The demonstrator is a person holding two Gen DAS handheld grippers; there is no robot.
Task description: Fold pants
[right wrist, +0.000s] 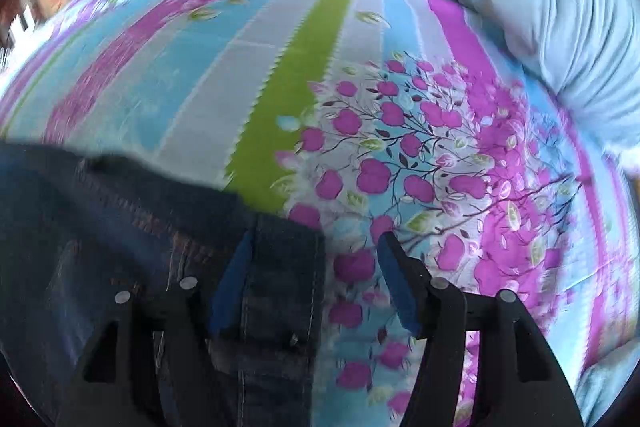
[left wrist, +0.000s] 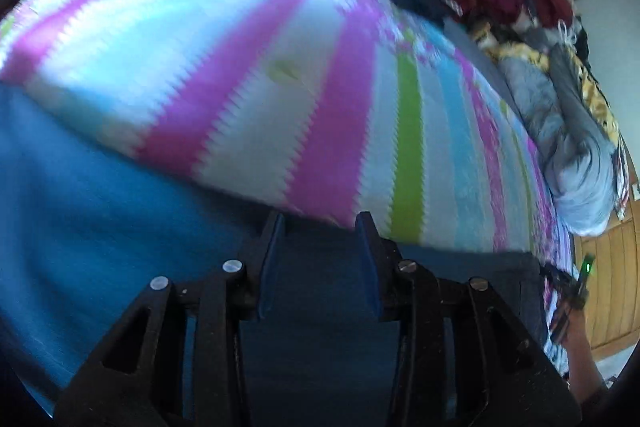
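Two grippers, both spread, gripping nothing. I see left gripper [left wrist: 320,227] over blue pants [right wrist: 120,219] cloth at near edge of bedsheet [right wrist: 280,75]. Right gripper [right wrist: 316,239] straddles the stitched edge, near-left. Denim looks heavy, limp; I'd pinch that thick seam. Far right: grey bedding [right wrist: 560,7], well apart.

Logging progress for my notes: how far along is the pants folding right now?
Early stage. Done: the dark jeans lie on the striped bedsheet. In hand: both jaws are open, the right hand-held gripper straddling a jeans edge, the left hand-held gripper over blue fabric. Left: gripping and folding; no finished fold is visible.
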